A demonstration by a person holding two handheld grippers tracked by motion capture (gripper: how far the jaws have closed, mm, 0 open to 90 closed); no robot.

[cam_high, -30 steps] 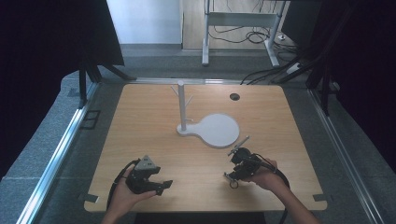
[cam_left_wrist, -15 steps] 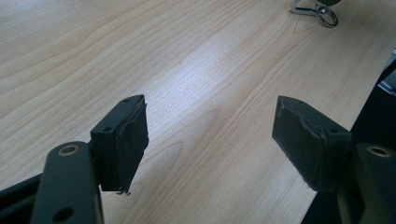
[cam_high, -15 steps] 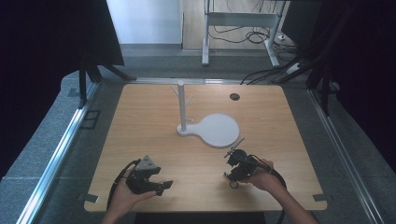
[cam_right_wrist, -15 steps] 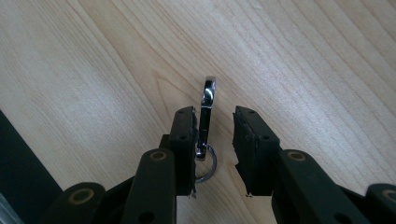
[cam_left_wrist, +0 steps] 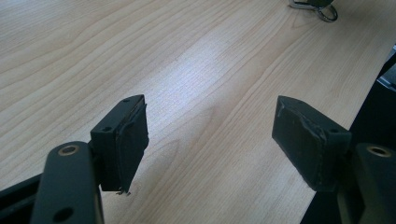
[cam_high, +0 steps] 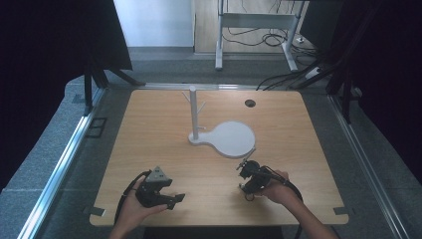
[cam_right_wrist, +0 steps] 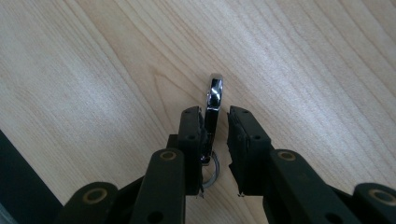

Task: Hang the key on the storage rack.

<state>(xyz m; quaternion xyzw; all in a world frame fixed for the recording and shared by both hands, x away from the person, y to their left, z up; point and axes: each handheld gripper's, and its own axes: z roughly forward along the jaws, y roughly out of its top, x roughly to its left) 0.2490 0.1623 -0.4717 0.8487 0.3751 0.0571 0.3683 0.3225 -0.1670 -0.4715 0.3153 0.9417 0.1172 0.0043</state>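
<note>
Right gripper closing around a metal carabiner clip near the table's front right

The chrome carabiner clip (cam_right_wrist: 214, 105) stands on edge between the right gripper's (cam_right_wrist: 215, 119) two black jaws, its key ring (cam_right_wrist: 211, 171) lying low between them on the wooden table (cam_right_wrist: 303, 70); the jaws have just been closing, one pad looks to touch the clip while a thin gap shows at the other, so a firm clamp cannot be told. In the high view this gripper (cam_high: 247, 174) sits at the front right, just short of the white round-based stand (cam_high: 226, 137). The left gripper (cam_left_wrist: 210, 140) rests at the front left with its jaws wide apart over bare wood, well apart from the clip (cam_left_wrist: 314, 5)
</note>
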